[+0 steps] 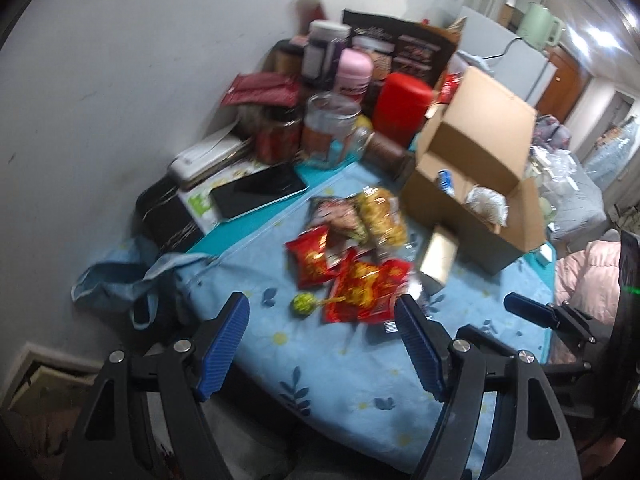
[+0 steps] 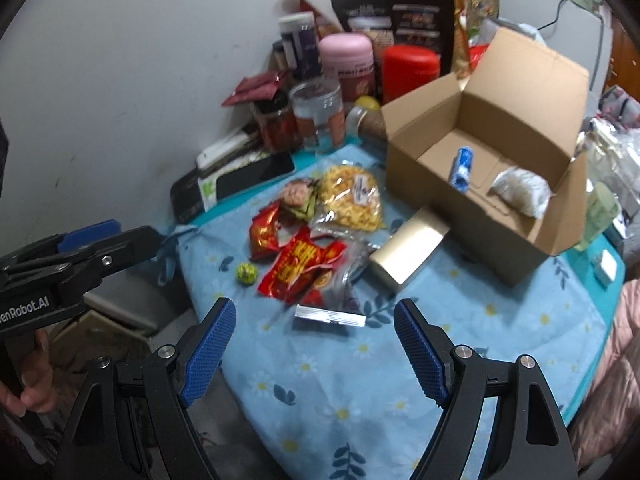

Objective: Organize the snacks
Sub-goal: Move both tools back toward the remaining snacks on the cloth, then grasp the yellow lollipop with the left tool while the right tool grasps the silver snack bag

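Note:
Snacks lie in a heap on the blue flowered tablecloth (image 2: 352, 384): red packets (image 2: 300, 268) (image 1: 362, 292), a clear bag of yellow crisps (image 2: 352, 198) (image 1: 382, 214), a gold box (image 2: 408, 250) (image 1: 438, 256), a silver bar (image 2: 330, 316) and a green wrapped sweet (image 2: 246, 273) (image 1: 303, 304). Behind them an open cardboard box (image 2: 452, 148) (image 1: 476, 136) holds a blue-white packet (image 2: 462, 168) and a grey bag (image 2: 520, 192). My left gripper (image 1: 322, 308) hovers open, short of the red packets. My right gripper (image 2: 314, 312) is open too, with the silver bar showing between its fingers, apart from them.
Jars, a pink tub (image 2: 346, 64), a red canister (image 2: 410, 68) and a dark bag (image 2: 392, 12) crowd the wall side. A black tablet (image 1: 258, 192) lies on books at the left. A blue cloth bag (image 1: 120, 280) hangs off the table's left edge. Pink bedding (image 2: 616, 360) is at the right.

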Action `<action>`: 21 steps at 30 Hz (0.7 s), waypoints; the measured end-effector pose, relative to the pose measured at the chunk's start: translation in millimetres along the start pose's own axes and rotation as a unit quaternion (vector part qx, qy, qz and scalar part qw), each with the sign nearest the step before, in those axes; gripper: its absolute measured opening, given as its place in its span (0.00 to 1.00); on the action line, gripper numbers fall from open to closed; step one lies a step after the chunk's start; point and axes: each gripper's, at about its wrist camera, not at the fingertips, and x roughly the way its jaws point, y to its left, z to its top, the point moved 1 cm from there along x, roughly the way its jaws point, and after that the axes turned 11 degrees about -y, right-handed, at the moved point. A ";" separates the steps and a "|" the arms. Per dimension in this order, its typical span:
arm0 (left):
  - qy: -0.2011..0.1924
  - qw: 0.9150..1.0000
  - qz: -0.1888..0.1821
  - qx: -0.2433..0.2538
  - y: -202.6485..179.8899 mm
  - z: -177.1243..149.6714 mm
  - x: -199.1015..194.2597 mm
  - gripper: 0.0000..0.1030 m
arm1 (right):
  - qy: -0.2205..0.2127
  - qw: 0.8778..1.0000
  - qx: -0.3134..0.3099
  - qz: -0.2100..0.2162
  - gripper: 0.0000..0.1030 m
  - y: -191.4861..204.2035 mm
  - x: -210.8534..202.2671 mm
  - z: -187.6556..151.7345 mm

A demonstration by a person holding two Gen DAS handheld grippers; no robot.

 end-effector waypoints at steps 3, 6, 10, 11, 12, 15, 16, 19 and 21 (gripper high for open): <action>0.009 1.000 0.009 -0.017 12.4 -8.0 10.8 0.73 | 0.015 1.000 -0.002 -0.004 0.80 -1.2 17.4 -2.9; 0.021 0.999 0.012 -0.030 18.6 -13.3 23.2 0.73 | 0.029 1.000 -0.003 -0.007 0.79 -3.7 33.4 -5.5; 0.037 0.999 0.009 -0.036 19.4 -20.7 43.1 0.73 | 0.048 0.999 -0.002 -0.014 0.76 -9.7 55.5 -8.8; 0.043 0.998 0.008 -0.033 17.8 -23.4 50.0 0.73 | 0.053 0.998 0.000 -0.016 0.75 -12.0 61.5 -9.7; 0.046 0.998 0.006 -0.031 16.6 -25.0 54.0 0.73 | 0.058 0.998 0.002 -0.018 0.75 -13.8 66.9 -10.4; 0.056 0.998 -0.002 -0.025 14.0 -32.2 70.4 0.73 | 0.072 0.997 0.006 -0.019 0.75 -20.2 83.1 -13.5; 0.058 0.998 -0.002 -0.024 13.7 -34.4 74.7 0.73 | 0.078 0.997 0.005 -0.021 0.75 -21.4 87.9 -14.5; 0.066 0.998 0.003 -0.023 15.3 -41.0 90.7 0.73 | 0.094 0.995 -0.002 -0.025 0.72 -24.2 102.8 -17.6; 0.069 0.997 0.003 -0.023 17.5 -44.2 100.6 0.73 | 0.101 0.995 -0.001 -0.025 0.72 -26.5 109.6 -18.5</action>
